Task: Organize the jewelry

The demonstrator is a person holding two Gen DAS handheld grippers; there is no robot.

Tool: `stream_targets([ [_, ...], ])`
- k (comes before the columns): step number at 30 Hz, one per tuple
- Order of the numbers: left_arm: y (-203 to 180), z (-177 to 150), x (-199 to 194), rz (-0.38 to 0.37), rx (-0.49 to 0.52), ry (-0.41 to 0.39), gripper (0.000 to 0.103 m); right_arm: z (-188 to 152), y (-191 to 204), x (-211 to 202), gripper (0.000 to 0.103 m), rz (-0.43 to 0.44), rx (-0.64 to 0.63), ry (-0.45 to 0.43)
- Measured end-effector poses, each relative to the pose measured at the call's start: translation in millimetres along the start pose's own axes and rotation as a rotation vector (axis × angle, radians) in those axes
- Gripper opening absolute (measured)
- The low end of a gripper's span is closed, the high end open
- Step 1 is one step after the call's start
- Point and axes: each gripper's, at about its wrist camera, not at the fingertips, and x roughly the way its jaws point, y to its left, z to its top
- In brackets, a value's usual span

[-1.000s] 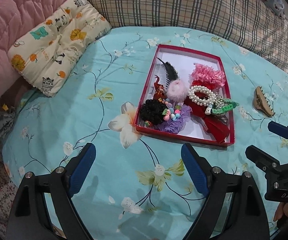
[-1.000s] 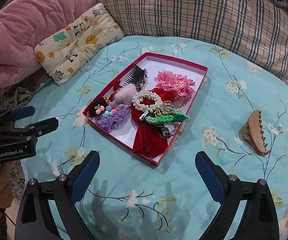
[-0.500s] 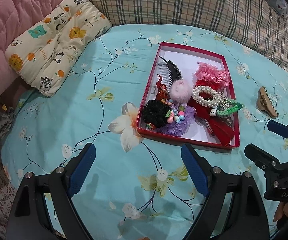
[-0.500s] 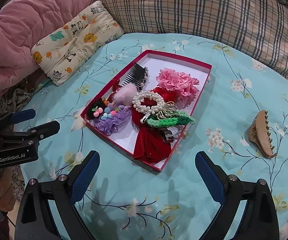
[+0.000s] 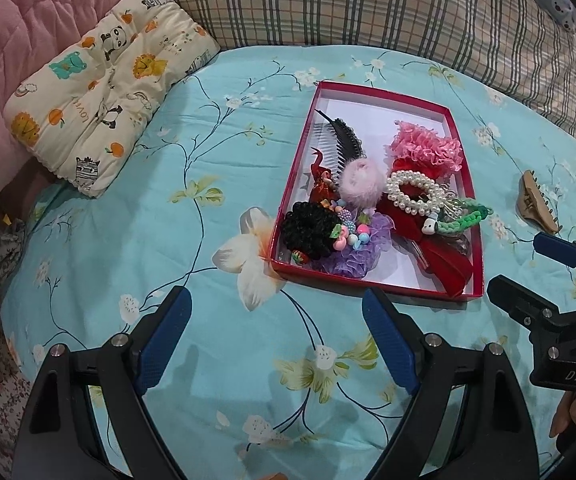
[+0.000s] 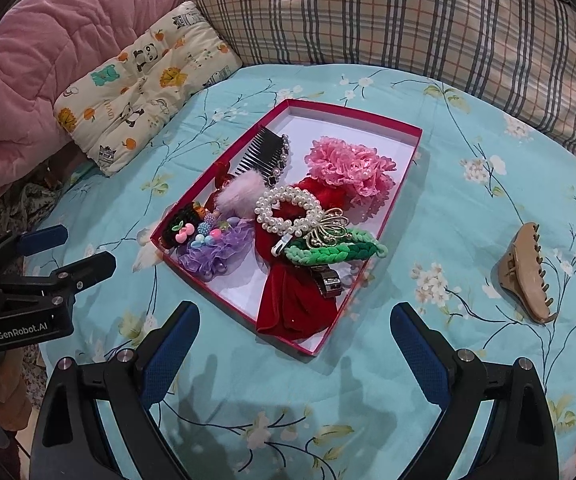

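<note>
Floral bedspread [image 6: 224, 360]: both grippers [image 5: 276, 340] [image 6: 292, 348] are held open and empty; the tan claw clip [image 6: 526, 276] outside the red box [image 6: 416, 148] likely needs collecting.

A bed [image 5: 136, 240] under a turquoise floral sheet carries a cream animal-print cushion [image 5: 100, 88] at its far left corner, a pink quilt [image 6: 44, 64] beside it, and a plaid pillow [image 6: 408, 16] along the far edge.
</note>
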Motion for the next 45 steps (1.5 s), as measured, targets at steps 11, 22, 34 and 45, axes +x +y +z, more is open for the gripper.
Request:
stream_targets([
  [11, -1, 2, 2, 0.005, 0.004, -0.001, 0.088, 3, -1, 5, 0.097, 0.001, 0.004, 0.005],
  [22, 1, 3, 8, 0.0, -0.004, 0.013, 0.088, 2, -4, 7, 0.097, -0.002, 0.01, 0.008],
  [34, 2, 4, 10, 0.008, -0.005, 0.013, 0.088, 1, -6, 7, 0.097, -0.005, 0.015, 0.008],
  [45, 2, 4, 9, 0.027, -0.007, -0.002, 0.088, 1, -5, 5, 0.097, -0.019, 0.018, 0.0],
])
